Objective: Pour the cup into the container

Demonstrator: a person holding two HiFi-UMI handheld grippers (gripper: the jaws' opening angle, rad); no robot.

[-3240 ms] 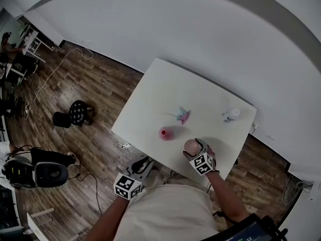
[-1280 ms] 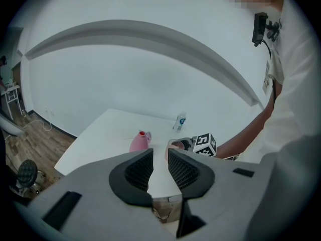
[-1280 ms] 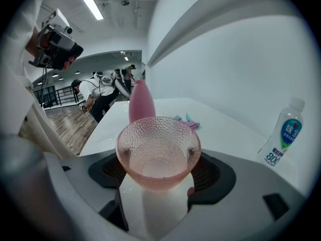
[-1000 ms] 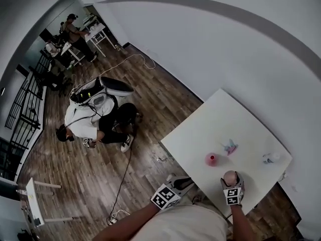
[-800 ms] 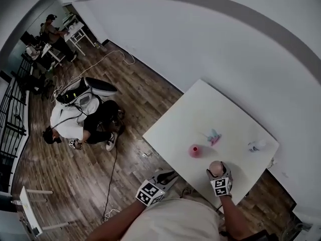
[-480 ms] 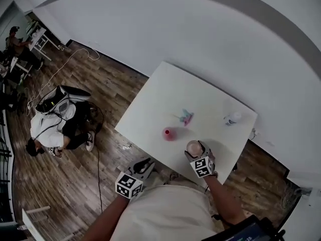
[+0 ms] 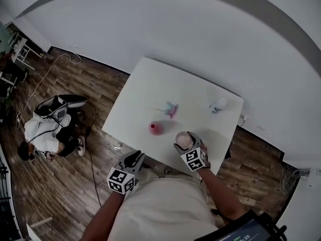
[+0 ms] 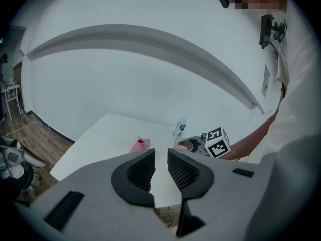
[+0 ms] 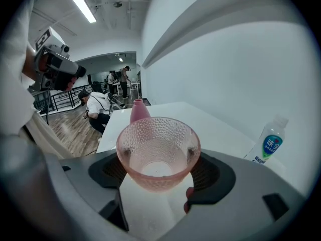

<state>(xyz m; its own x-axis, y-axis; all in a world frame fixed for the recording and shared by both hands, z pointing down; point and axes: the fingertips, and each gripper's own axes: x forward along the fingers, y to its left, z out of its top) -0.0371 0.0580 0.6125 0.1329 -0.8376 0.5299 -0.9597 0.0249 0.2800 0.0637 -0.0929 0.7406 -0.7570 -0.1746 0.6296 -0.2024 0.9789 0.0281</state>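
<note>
A pink dimpled glass cup [image 9: 158,152] stands upright between the jaws of my right gripper [image 9: 159,170], which is shut on it. I make out no contents inside. In the head view the cup [image 7: 183,140] and right gripper [image 7: 185,144] are over the table's near side, just right of a pink narrow-necked container [image 7: 156,128]. That container [image 9: 139,111] shows behind the cup. My left gripper [image 7: 133,160] hangs off the table's near edge, and its jaws [image 8: 161,172] are nearly together with nothing between them.
The white table [image 7: 145,87] also holds a small pink and blue object [image 7: 170,109] and a clear water bottle [image 7: 217,105] at the far right. A person [image 7: 42,134] crouches on the wooden floor to the left. A white wall runs behind the table.
The head view has swung about, so the table sits differently in frame. The right gripper still holds the cup upright beside the pink container. The left gripper stays off the near edge.
</note>
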